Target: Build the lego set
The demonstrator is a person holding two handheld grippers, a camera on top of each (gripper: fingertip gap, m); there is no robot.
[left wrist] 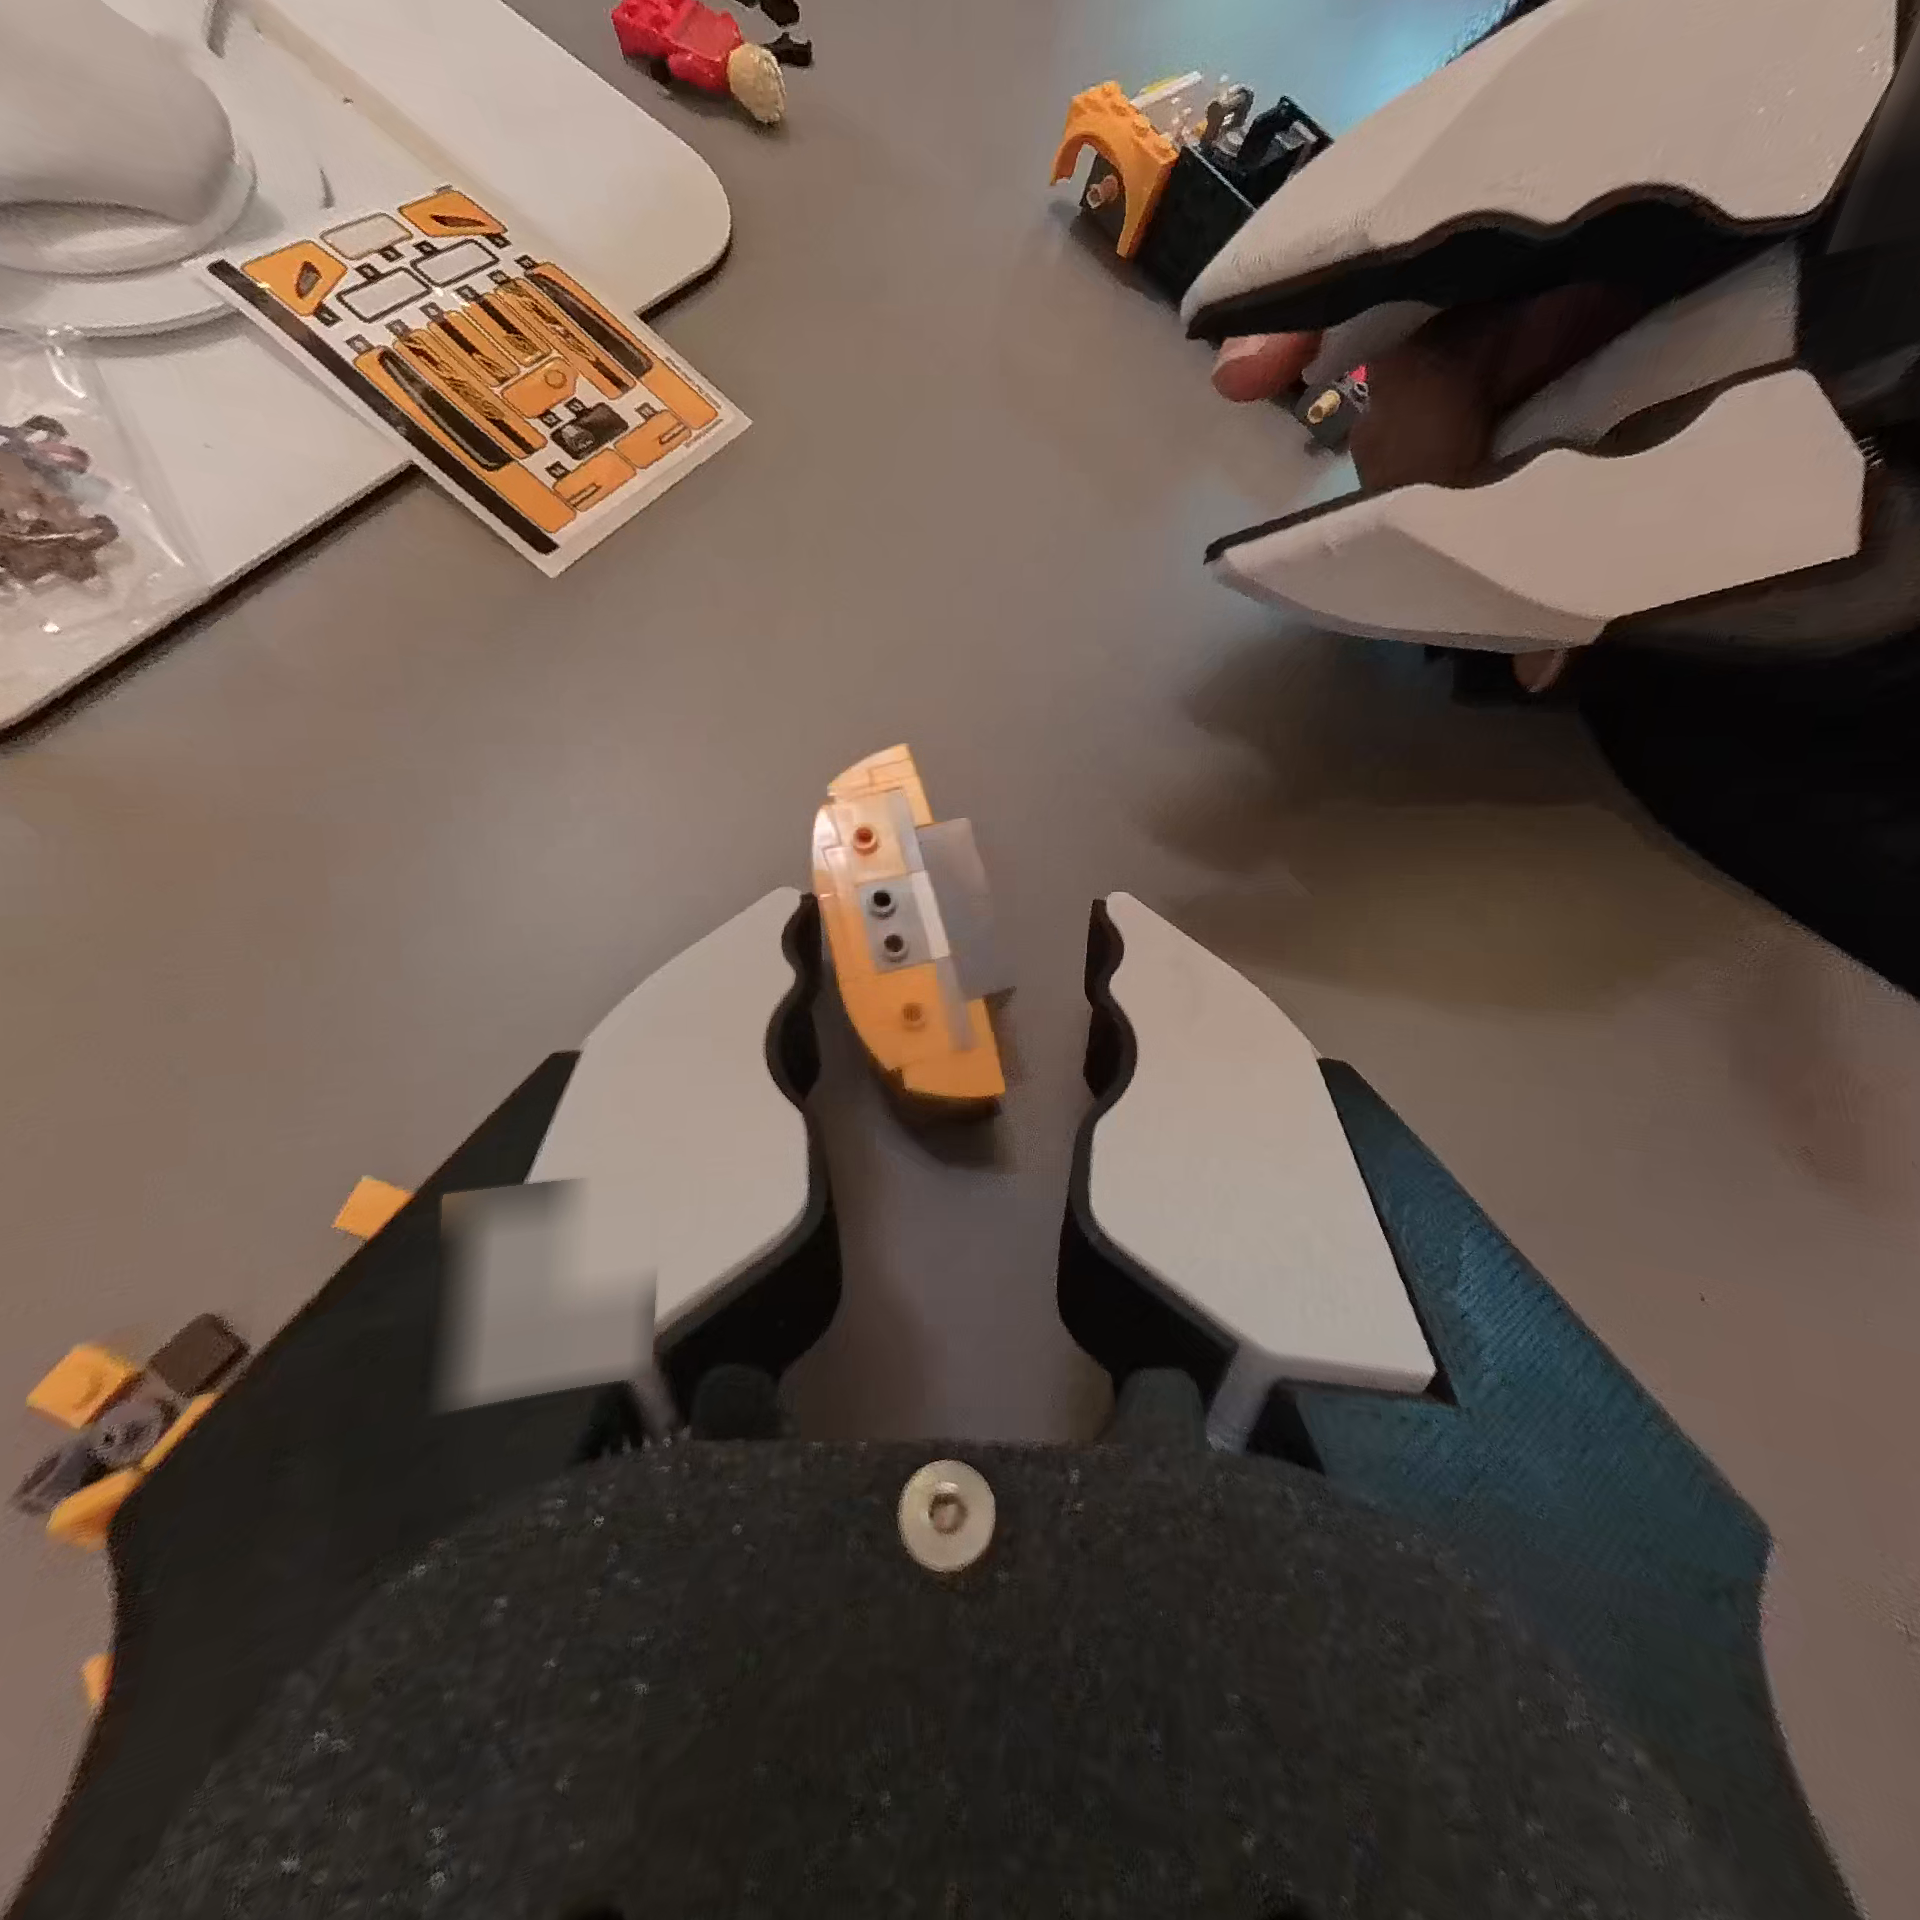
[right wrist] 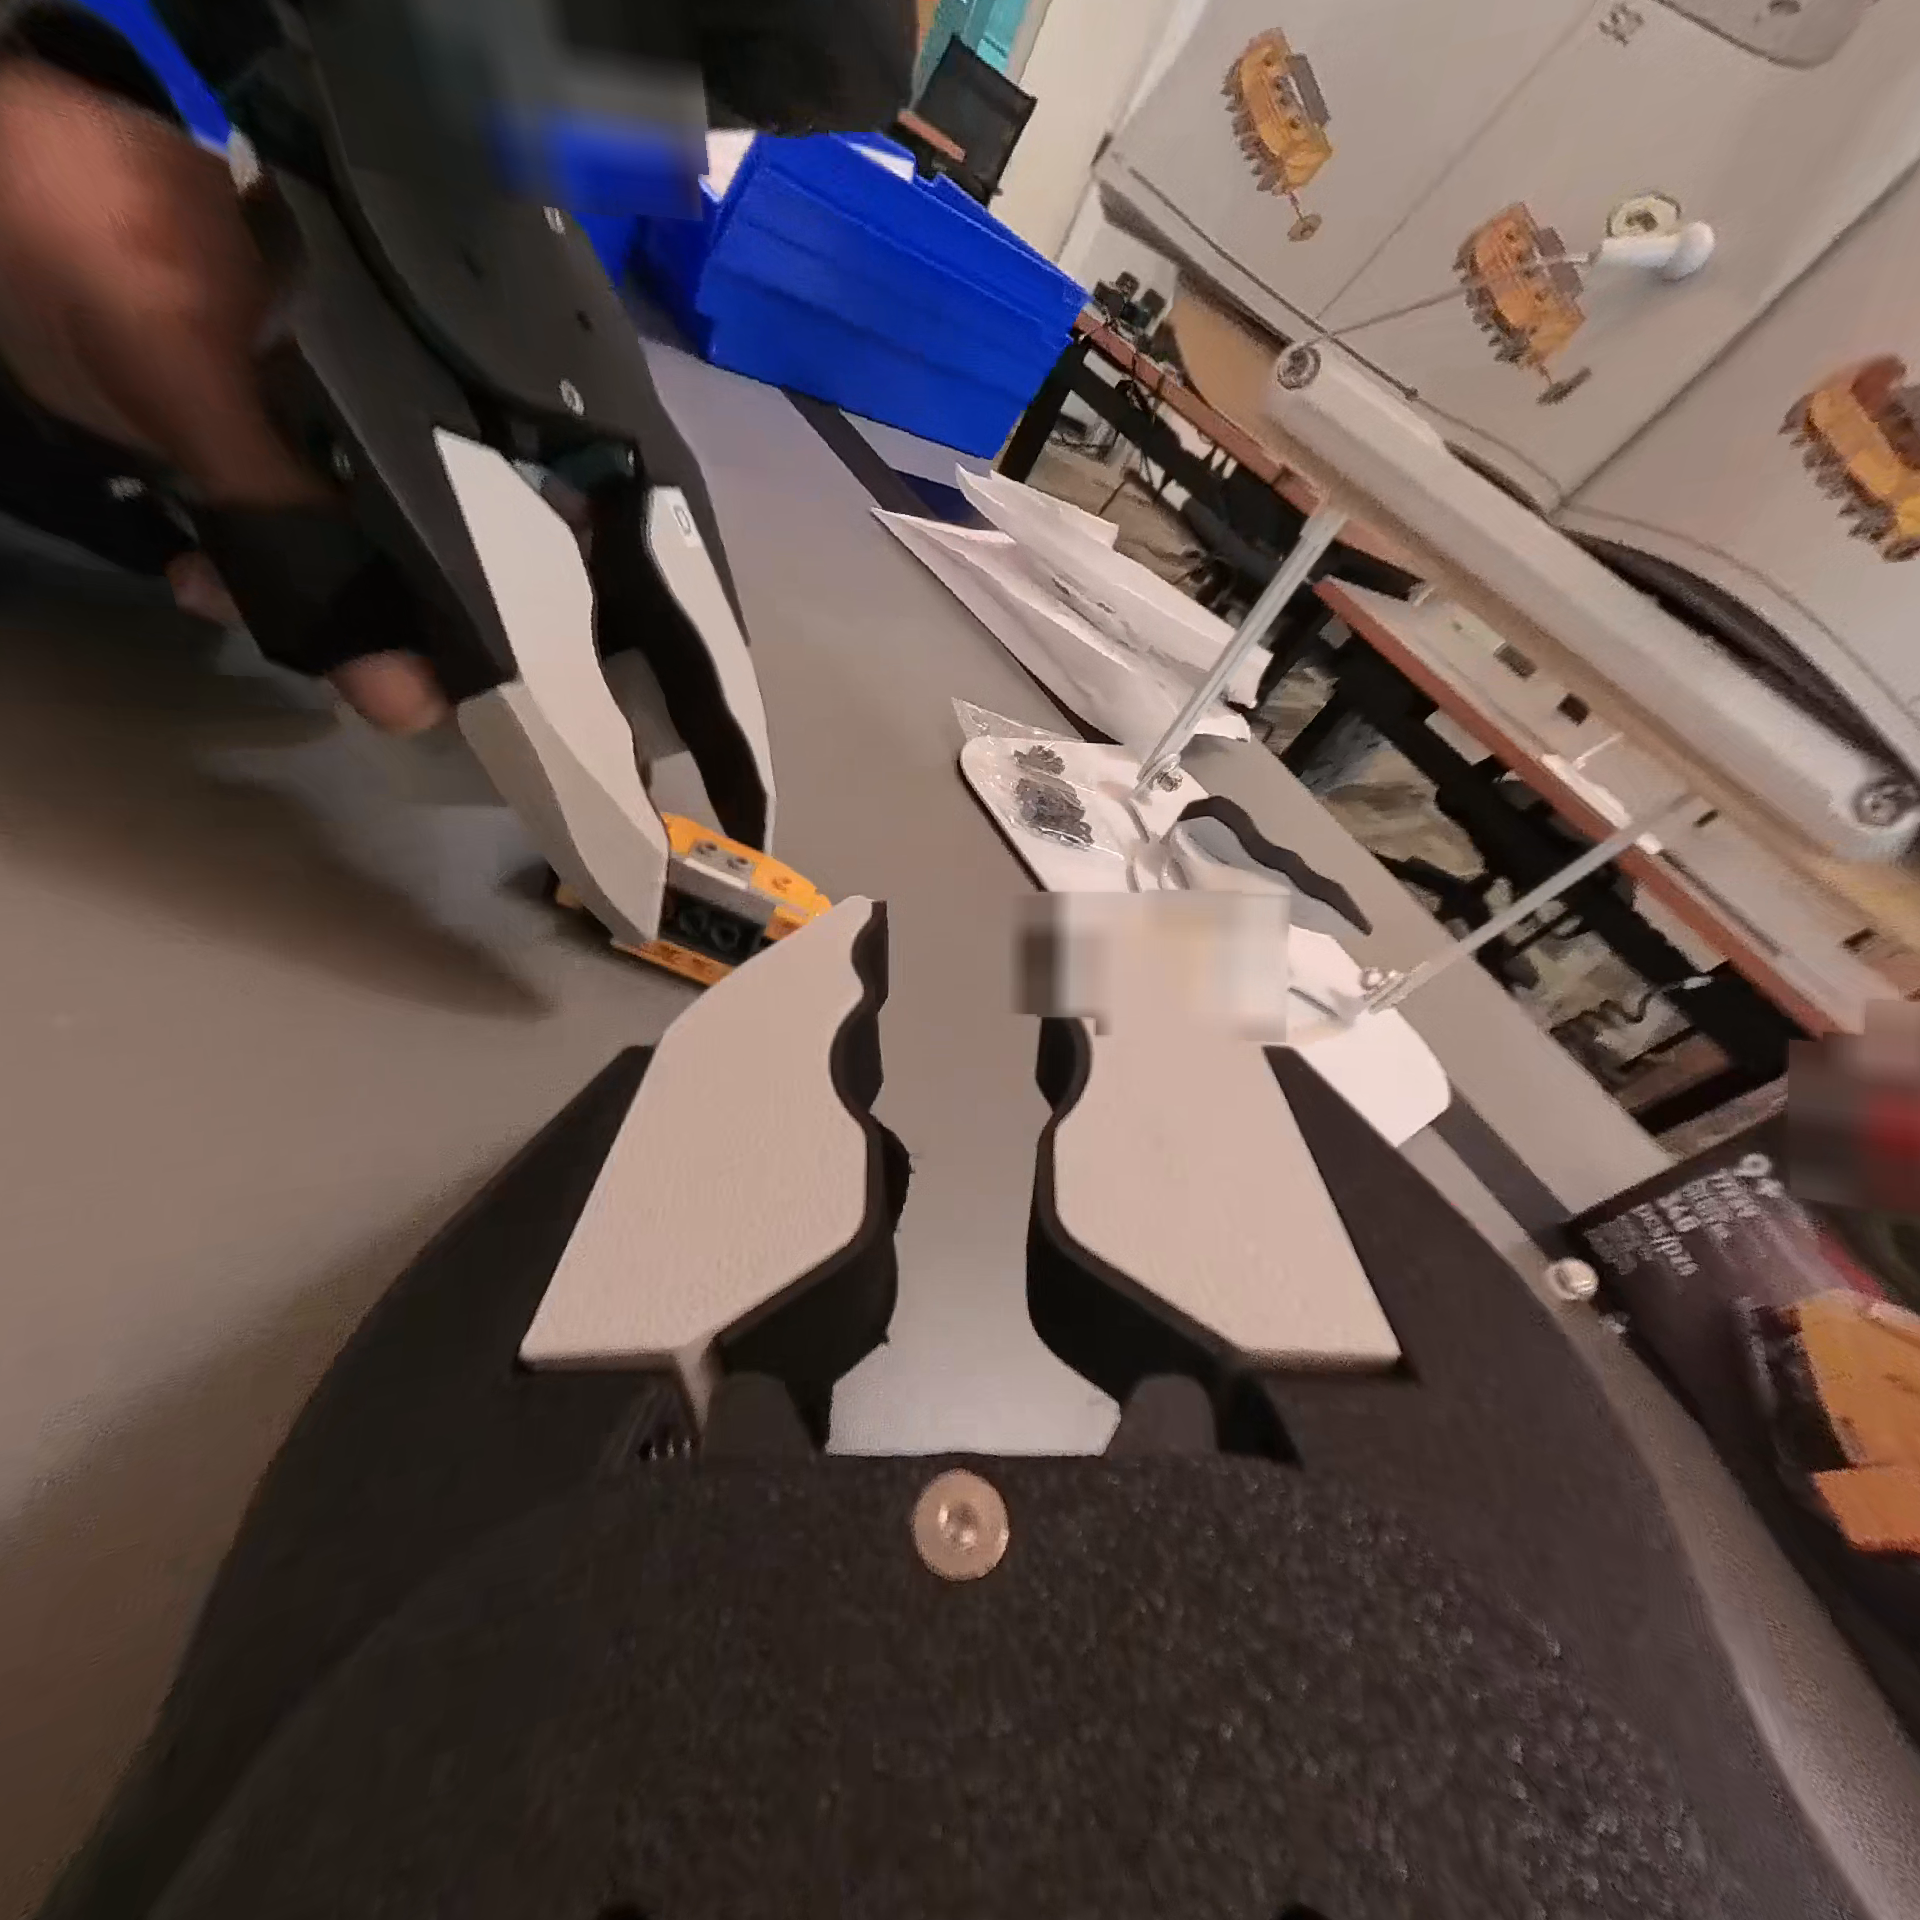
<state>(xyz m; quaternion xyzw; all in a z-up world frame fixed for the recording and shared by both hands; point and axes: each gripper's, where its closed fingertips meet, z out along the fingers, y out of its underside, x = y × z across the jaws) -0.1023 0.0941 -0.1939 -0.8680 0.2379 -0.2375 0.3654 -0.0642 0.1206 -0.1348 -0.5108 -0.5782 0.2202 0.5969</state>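
Left claw (left wrist: 940, 914) wide open, nothing gripped; orange sub-build (left wrist: 909, 935) on the counter (left wrist: 935, 520) between its fingers, against the left one. Right claw (right wrist: 961, 977) part open, empty. Chassis (left wrist: 1174, 177) far ahead-right, stickers (left wrist: 478, 364) unused: early build.

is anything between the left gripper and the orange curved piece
Nothing visible. The left gripper is open and the orange piece already lies on the table between its fingers, close to the left one. The gap to the other finger holds only bare table.
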